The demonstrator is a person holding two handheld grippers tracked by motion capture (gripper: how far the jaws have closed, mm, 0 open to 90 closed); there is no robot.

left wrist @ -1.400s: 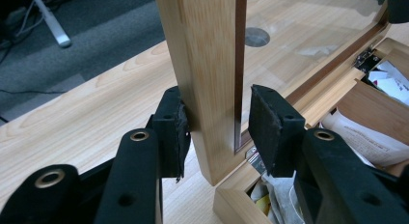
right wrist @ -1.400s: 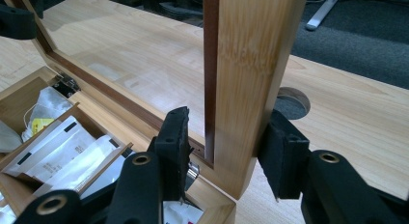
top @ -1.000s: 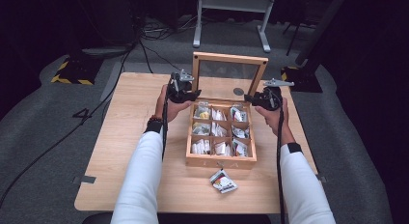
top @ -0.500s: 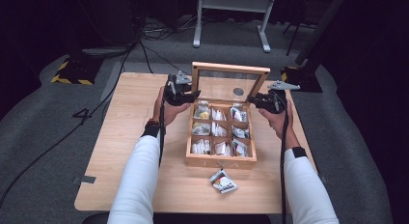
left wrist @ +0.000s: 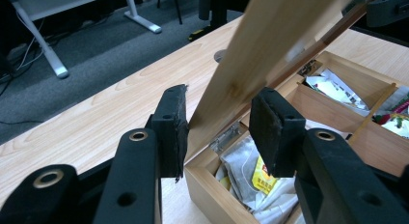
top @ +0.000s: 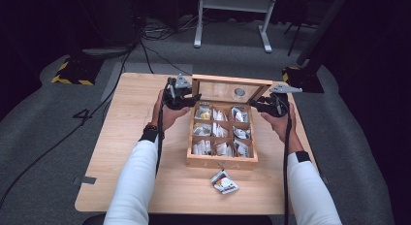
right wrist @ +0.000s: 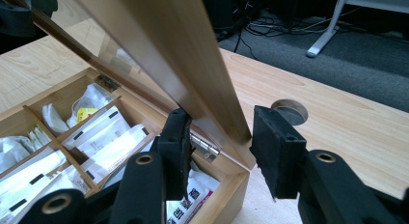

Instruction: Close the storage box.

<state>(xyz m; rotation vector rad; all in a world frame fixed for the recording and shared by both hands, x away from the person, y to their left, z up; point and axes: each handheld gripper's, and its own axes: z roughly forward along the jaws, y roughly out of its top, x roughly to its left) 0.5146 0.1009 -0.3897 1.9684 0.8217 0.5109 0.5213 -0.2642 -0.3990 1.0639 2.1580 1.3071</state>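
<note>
A wooden box [top: 220, 162] with several compartments of tea packets stands mid-table. Its glass-paned lid [top: 228, 80] leans forward over it, partly lowered. My left gripper [top: 181, 96] is at the lid's left edge and my right gripper [top: 269, 104] at its right edge. In the left gripper view the open jaws [left wrist: 219, 130] straddle the lid's side rail [left wrist: 260, 55], with a gap at the right pad. In the right gripper view the gripper [right wrist: 224, 147] is open too, and the lid's rail [right wrist: 159, 35] lies against the left pad [right wrist: 176, 147], clear of the other.
A loose tea packet [top: 224, 182] lies on the table [top: 126, 118] in front of the box. A round cable hole [right wrist: 289, 109] sits in the tabletop behind the box. Cables and a metal stand are on the floor beyond the far edge.
The lid has tipped forward and down from near upright, its top rail dropping toward the box. Both grippers have come down with it at its sides.
</note>
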